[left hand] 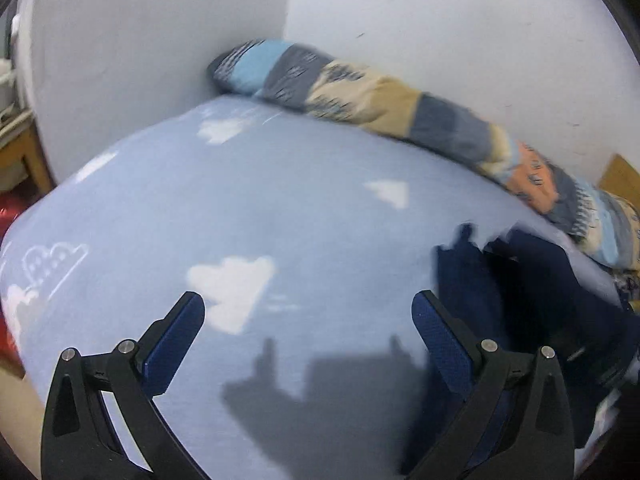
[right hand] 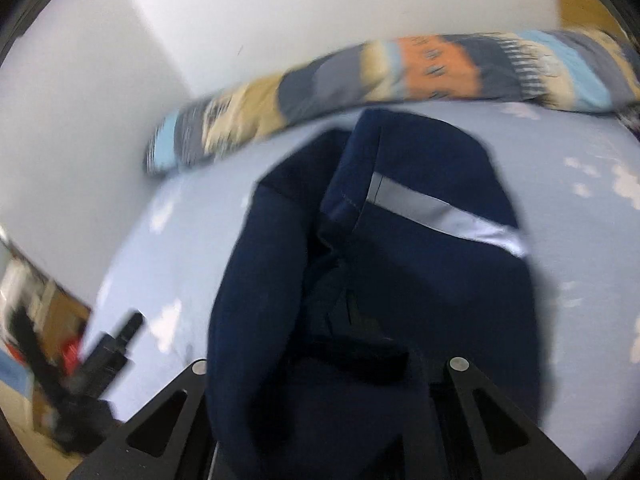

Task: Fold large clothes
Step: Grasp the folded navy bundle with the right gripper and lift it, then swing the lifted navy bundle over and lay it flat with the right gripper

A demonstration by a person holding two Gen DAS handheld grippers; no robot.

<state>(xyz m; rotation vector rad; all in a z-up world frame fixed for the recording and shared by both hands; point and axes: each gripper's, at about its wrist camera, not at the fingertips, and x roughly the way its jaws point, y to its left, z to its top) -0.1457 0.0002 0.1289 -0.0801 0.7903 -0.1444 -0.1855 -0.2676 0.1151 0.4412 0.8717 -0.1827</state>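
A dark navy garment [right hand: 400,280] with a grey reflective stripe [right hand: 444,216] hangs bunched in front of my right gripper [right hand: 324,364]. The cloth covers its fingers, so its jaws are hidden; it seems shut on the garment. The garment also shows at the right of the left wrist view [left hand: 532,300]. My left gripper [left hand: 308,312] is open and empty above the light blue bed sheet [left hand: 280,200] with white clouds. The left gripper also shows blurred at the lower left of the right wrist view [right hand: 108,352].
A rolled patterned quilt [left hand: 400,108] lies along the white wall at the back of the bed, also in the right wrist view [right hand: 400,76]. A wooden table [left hand: 24,148] and red things stand left of the bed.
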